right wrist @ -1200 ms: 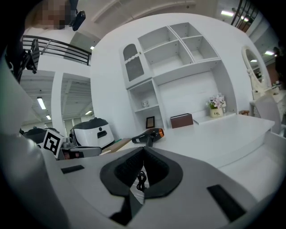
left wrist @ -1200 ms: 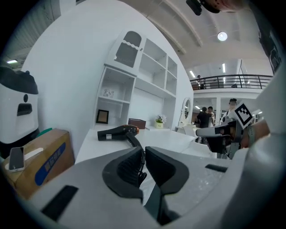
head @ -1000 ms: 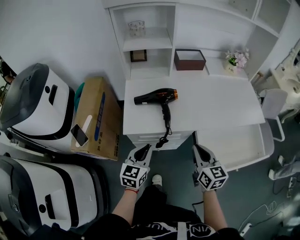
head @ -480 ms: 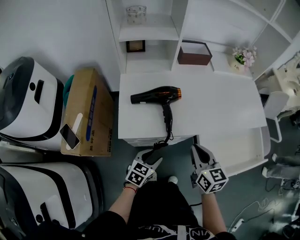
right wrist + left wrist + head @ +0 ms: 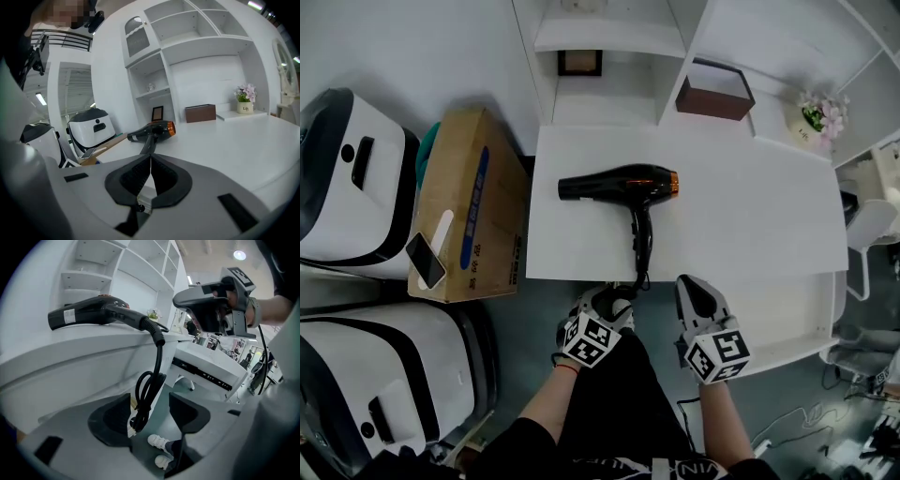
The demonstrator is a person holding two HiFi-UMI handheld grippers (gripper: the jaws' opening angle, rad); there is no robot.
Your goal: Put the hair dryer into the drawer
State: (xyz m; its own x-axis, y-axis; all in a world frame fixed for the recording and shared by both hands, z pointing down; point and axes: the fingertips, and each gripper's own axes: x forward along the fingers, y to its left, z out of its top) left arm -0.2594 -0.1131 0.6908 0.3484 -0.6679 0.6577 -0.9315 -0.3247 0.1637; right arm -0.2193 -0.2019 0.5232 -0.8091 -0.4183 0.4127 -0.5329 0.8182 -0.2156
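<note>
- The hair dryer (image 5: pixel 619 184) is lying on its side on the white table (image 5: pixel 750 216), with its orange end pointing right in the head view.
- Its black cord (image 5: pixel 639 253) is running toward the person and hanging over the front edge of the table.
- The left gripper (image 5: pixel 609 298) is sitting just under that edge, pointing down at a slant.
- In the left gripper view, the jaws of the left gripper (image 5: pixel 150 420) are opening wide. The looped cord (image 5: pixel 147 394) is dangling between them, close to one jaw, and the pads are not squeezing it.
- The right gripper (image 5: pixel 689 283) is waiting beside the left one, near the front of the table.
- In the right gripper view, its jaws are pressing together with nothing between them, and the hair dryer (image 5: pixel 152 130) is lying ahead of them.
- A cardboard box (image 5: pixel 473 216) is standing left of the table, and a phone (image 5: pixel 425 261) is lying on it.
- A brown box (image 5: pixel 715 91) and some flowers (image 5: pixel 823 112) are sitting at the back.
</note>
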